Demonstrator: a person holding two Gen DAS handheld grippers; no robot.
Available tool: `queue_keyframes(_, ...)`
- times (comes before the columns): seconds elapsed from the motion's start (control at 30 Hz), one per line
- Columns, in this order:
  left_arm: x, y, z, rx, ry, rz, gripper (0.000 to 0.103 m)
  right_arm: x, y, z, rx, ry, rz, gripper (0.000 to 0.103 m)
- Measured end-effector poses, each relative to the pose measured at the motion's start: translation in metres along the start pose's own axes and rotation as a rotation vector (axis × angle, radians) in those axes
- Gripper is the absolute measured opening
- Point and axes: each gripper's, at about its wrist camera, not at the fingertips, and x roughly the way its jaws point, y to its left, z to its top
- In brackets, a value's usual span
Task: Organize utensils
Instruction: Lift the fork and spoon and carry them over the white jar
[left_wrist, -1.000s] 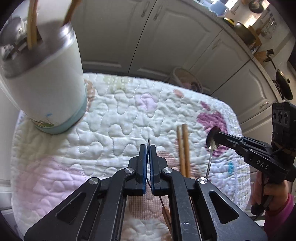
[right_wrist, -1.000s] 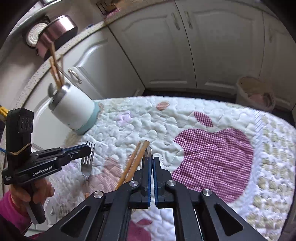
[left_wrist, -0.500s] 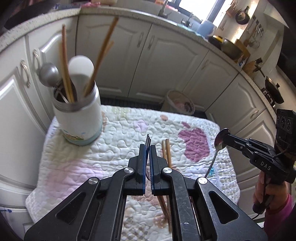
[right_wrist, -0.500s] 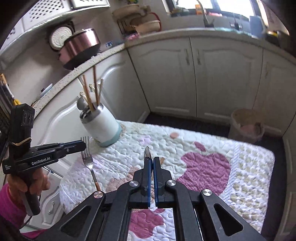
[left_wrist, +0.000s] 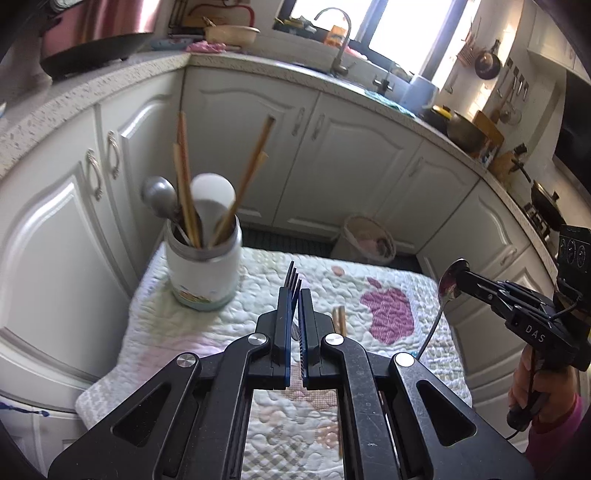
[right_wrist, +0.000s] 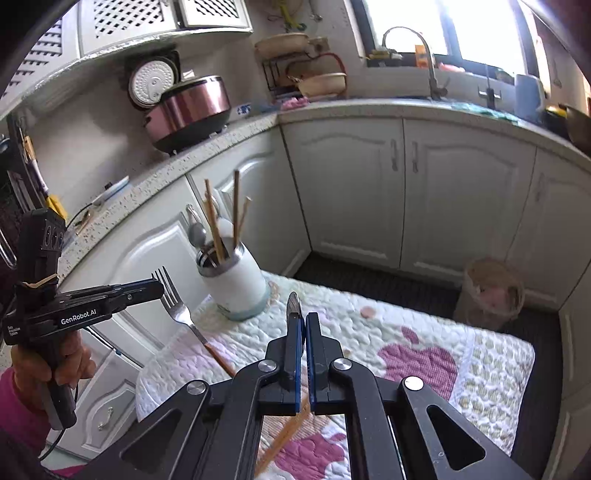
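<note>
My left gripper (left_wrist: 294, 295) is shut on a metal fork (left_wrist: 293, 277), tines pointing up; it also shows in the right wrist view (right_wrist: 175, 299). My right gripper (right_wrist: 303, 317) is shut on a metal spoon (right_wrist: 294, 302), seen in the left wrist view (left_wrist: 448, 286) with its handle hanging down. Both are raised above the quilted table mat (left_wrist: 229, 314). A white utensil cup (left_wrist: 203, 273) stands at the mat's far left, holding chopsticks and spoons. Two wooden chopsticks (left_wrist: 339, 319) lie on the mat.
White kitchen cabinets (left_wrist: 354, 155) wrap round behind the mat. A small waste bin (left_wrist: 369, 240) stands on the floor beyond it. A rice cooker (right_wrist: 188, 110) sits on the countertop.
Both grippers have risen well above the mat, carrying the fork and spoon up with them. The cup now looks smaller and farther away.
</note>
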Motion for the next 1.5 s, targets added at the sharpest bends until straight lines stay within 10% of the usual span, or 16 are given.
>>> queue_keyframes(0.73,-0.077,0.072,0.111,-0.099,-0.250,0.218,0.002,0.041,0.082,0.122,-0.076,-0.146,-0.018,0.002)
queue_keyframes(1.5,-0.006,0.086,0.109,-0.041,-0.169,0.339,0.002,0.149,0.128,0.145,-0.277,-0.160,-0.100,0.002)
